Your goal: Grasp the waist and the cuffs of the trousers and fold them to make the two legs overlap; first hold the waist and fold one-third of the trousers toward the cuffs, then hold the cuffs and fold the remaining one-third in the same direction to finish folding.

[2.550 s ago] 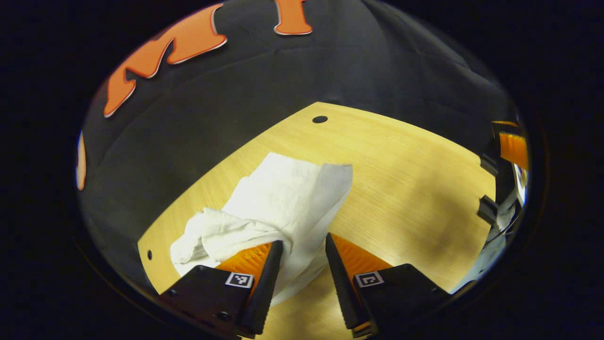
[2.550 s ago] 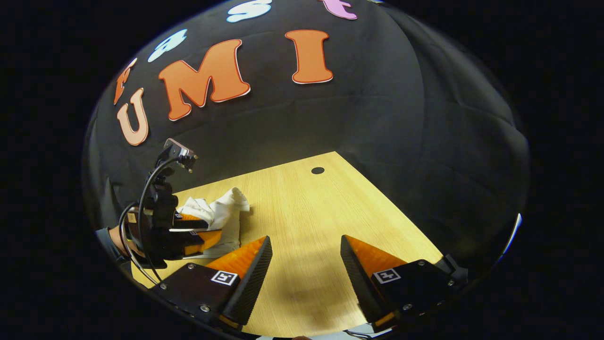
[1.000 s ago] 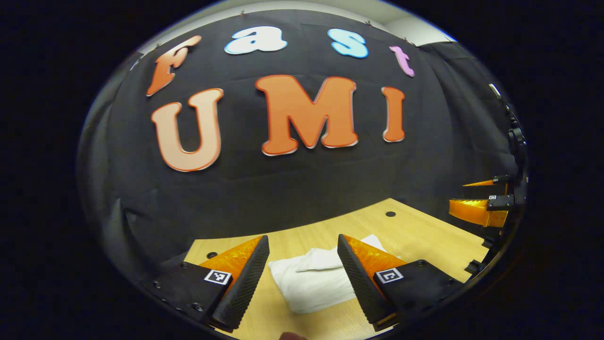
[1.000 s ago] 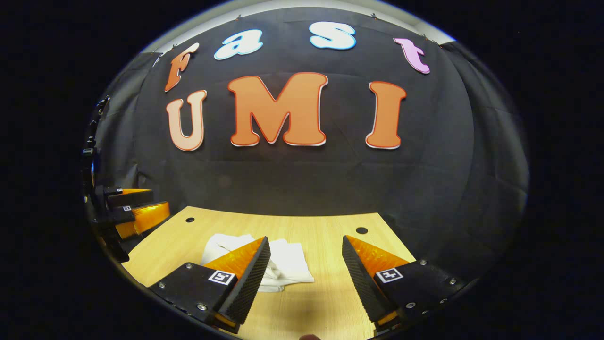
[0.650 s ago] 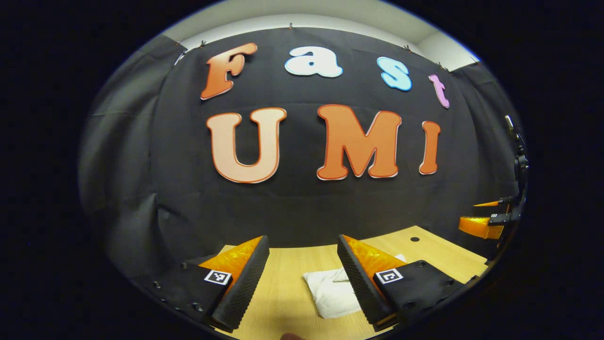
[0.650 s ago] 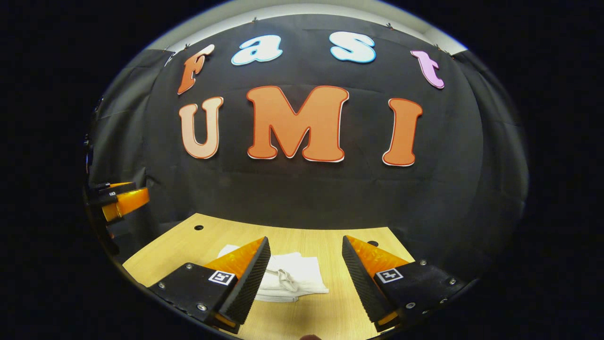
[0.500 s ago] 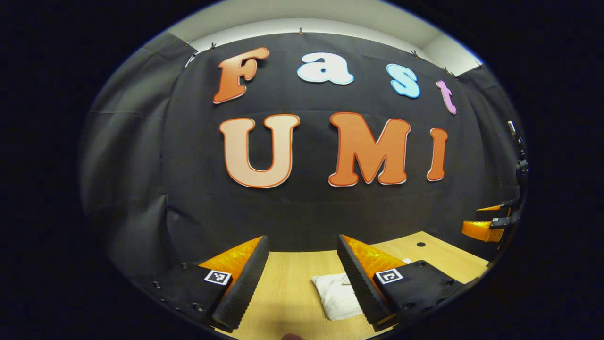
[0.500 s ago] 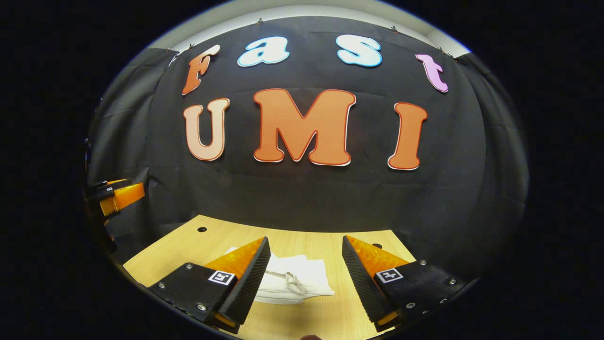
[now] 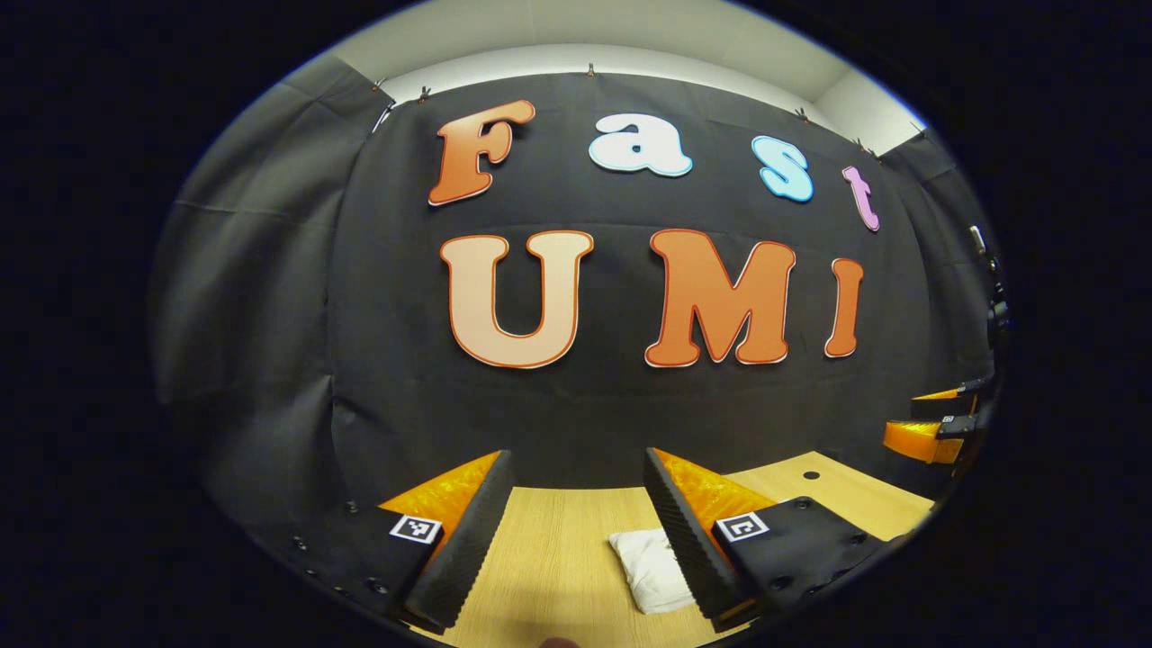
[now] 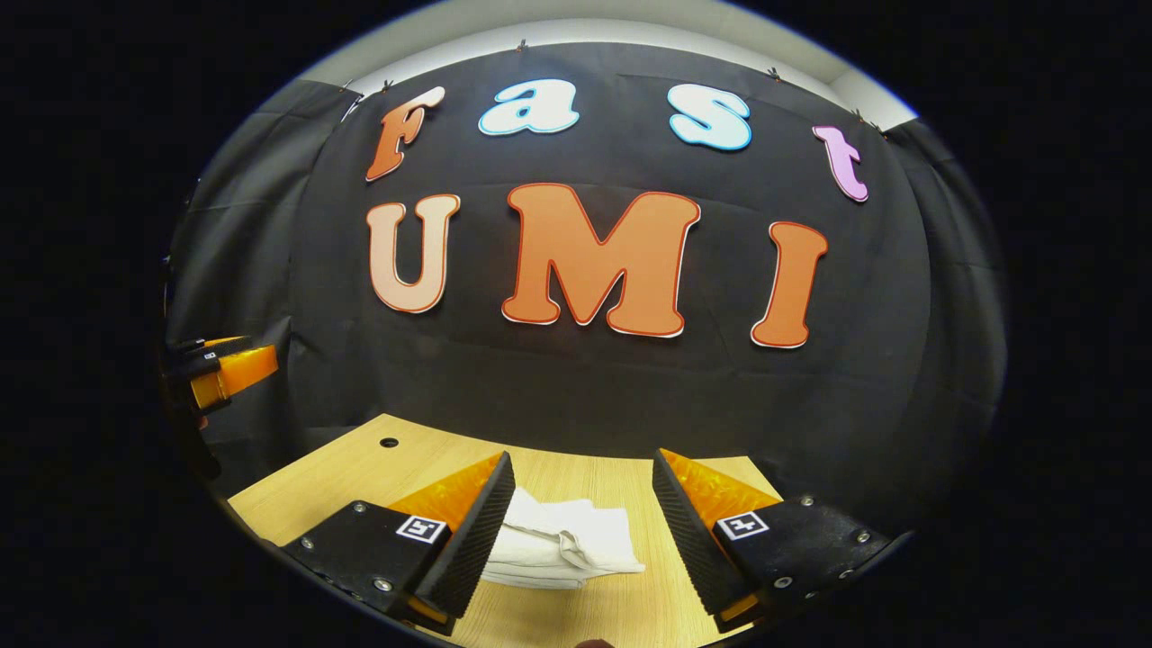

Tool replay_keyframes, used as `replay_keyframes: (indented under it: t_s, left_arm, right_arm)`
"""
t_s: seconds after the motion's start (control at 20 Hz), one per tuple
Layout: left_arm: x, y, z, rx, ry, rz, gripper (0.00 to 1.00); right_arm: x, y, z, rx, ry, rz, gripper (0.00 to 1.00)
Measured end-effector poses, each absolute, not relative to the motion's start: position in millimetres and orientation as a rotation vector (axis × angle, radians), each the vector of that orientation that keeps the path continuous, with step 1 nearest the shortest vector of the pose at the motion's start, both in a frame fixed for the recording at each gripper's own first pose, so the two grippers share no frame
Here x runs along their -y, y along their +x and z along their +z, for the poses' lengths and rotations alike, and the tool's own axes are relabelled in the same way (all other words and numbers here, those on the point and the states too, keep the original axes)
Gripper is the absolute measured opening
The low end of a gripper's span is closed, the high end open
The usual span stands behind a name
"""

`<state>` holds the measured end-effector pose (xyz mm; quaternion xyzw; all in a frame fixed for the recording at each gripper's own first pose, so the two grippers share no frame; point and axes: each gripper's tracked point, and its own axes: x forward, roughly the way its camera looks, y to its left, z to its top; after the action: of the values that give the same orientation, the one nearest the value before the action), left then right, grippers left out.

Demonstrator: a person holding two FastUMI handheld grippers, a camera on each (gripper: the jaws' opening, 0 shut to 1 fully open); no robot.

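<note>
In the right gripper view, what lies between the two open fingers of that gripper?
In the right gripper view, the folded white trousers lie on the wooden table between the right gripper's fingers, which do not touch them.

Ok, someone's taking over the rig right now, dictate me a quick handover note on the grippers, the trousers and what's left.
Left gripper: open, holding nothing, raised above the table.
Right gripper: open, holding nothing, also raised.
Trousers: a compact white folded bundle lying on the table, touched by neither gripper.
Done: the folds look complete, layers stacked.
Left: apparently nothing beyond checking that the bundle is tidy; its underside is hidden.
</note>
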<state>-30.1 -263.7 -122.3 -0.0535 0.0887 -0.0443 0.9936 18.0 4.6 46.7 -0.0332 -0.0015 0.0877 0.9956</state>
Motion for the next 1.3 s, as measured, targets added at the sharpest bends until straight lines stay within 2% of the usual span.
replay_keyframes:
  t_s: [0.25,0.3,0.65,1.3]
  left_arm:
    - [262,-29,-120,-0.172,-0.121,-0.105,0.95]
    - [263,-28,-120,-0.169,-0.119,-0.104,0.97]
    - [263,-28,-122,-0.184,-0.118,-0.096,0.93]
    - [263,-21,-116,-0.17,-0.095,-0.106,0.95]
  right_arm:
    - [-5,21,45,-0.001,-0.064,0.166,0.94]
    - [-5,21,46,-0.001,-0.065,0.163,0.94]
    - [-9,24,44,-0.005,-0.073,0.159,0.94]
    - [-14,26,44,-0.018,-0.075,0.155,0.94]
